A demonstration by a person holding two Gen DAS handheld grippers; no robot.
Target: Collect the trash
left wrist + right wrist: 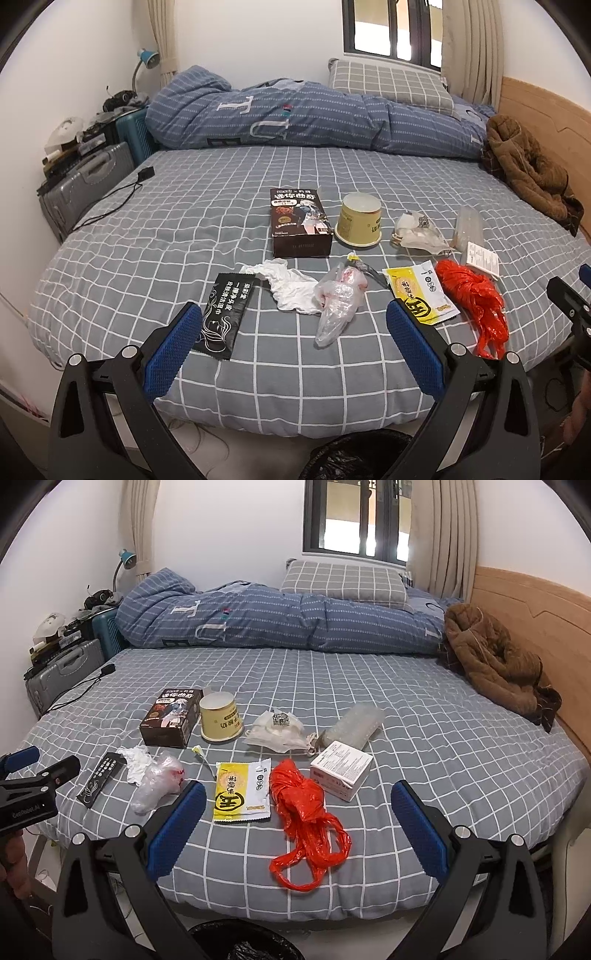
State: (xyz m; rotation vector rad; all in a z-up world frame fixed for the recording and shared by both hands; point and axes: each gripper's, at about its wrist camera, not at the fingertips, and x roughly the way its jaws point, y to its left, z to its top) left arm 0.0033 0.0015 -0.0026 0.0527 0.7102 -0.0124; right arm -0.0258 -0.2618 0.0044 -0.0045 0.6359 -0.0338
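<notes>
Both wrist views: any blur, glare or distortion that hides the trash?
Left wrist view: sharp, evenly lit, the bed bowed by fisheye, corners black. Right wrist view: the same; window bright, red bag crisp, no glare.

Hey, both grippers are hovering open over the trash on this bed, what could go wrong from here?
1. The red plastic bag has long loose handles near the bed edge; a pinch on one strand may let it slip or drag.
2. The black charger cable and brown jacket also lie on the bed; they could be mistaken for trash.
3. The yellow cup stands upside down beside the dark box; a wide approach might knock either.
</notes>
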